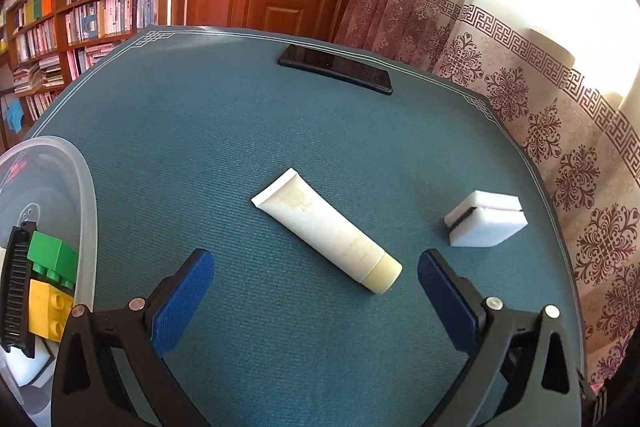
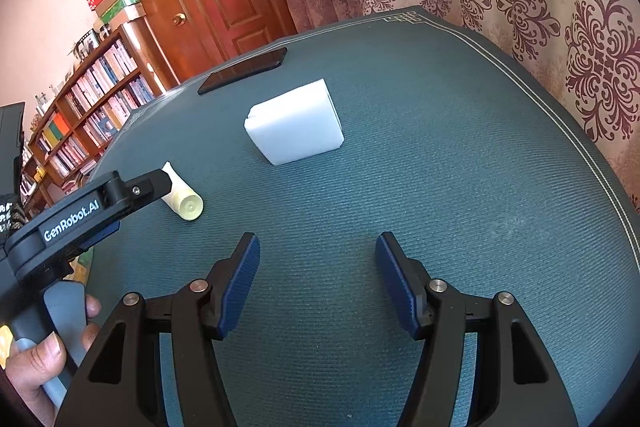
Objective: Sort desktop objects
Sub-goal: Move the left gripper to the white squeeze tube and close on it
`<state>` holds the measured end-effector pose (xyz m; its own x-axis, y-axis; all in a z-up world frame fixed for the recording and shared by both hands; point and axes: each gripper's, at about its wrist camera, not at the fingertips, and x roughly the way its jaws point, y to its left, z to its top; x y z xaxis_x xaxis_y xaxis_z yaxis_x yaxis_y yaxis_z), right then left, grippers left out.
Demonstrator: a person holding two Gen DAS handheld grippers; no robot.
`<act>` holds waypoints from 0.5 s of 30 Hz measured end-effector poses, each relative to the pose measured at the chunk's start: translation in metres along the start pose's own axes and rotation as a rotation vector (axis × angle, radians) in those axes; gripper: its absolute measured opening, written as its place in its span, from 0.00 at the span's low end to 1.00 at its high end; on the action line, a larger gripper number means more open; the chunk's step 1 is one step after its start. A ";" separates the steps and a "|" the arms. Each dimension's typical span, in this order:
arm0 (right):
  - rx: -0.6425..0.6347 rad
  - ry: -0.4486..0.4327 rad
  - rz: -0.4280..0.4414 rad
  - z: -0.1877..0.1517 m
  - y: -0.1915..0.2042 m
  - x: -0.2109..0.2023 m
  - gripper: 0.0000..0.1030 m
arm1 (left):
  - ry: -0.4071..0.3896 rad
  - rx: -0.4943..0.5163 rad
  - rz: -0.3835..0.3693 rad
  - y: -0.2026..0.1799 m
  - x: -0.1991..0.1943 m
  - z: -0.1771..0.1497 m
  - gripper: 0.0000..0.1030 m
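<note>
A cream tube (image 1: 326,230) with a pale yellow cap lies on the teal mat, just ahead of my open left gripper (image 1: 316,267), nothing between its blue pads. A white sponge block (image 1: 486,219) sits to the tube's right. A black phone (image 1: 335,67) lies at the far edge. In the right wrist view my right gripper (image 2: 318,255) is open and empty over bare mat, with the sponge block (image 2: 296,127) ahead, the tube's cap (image 2: 188,205) partly hidden behind the left gripper's body (image 2: 80,215), and the phone (image 2: 242,70) beyond.
A clear plastic bin (image 1: 82,195) at the left holds a green brick (image 1: 54,255), a yellow brick (image 1: 48,309) and a black comb (image 1: 16,295). A hand (image 2: 36,359) grips the left handle. Bookshelves (image 1: 88,11), a wooden door and patterned curtains (image 1: 560,131) surround the table.
</note>
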<state>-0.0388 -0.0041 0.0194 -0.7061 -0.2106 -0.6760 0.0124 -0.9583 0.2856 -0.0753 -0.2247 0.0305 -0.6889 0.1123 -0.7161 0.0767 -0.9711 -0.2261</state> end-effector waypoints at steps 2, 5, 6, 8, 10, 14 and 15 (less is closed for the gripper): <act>-0.003 -0.002 -0.004 0.000 0.001 0.000 0.62 | 0.003 -0.016 0.009 0.001 0.006 0.003 0.99; -0.004 -0.003 -0.006 0.000 0.001 0.000 0.62 | 0.004 -0.036 0.017 0.001 0.014 0.008 0.99; -0.003 -0.004 -0.006 0.000 0.000 0.000 0.62 | 0.005 -0.041 0.022 0.001 0.016 0.010 0.99; -0.004 -0.003 -0.007 0.000 0.000 0.000 0.62 | 0.011 -0.045 0.029 0.001 0.020 0.011 0.99; -0.005 -0.005 -0.009 0.000 0.000 0.000 0.62 | 0.020 -0.045 0.031 0.000 0.024 0.011 0.99; -0.004 -0.006 -0.010 0.000 0.000 0.000 0.62 | 0.036 -0.036 0.033 0.001 0.030 0.008 0.99; -0.005 -0.006 -0.010 0.000 0.000 0.000 0.62 | 0.030 -0.030 0.037 0.001 0.030 0.007 0.99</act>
<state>-0.0391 -0.0043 0.0191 -0.7103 -0.1997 -0.6750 0.0085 -0.9613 0.2755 -0.1007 -0.2242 0.0135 -0.6635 0.0835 -0.7435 0.1234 -0.9679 -0.2189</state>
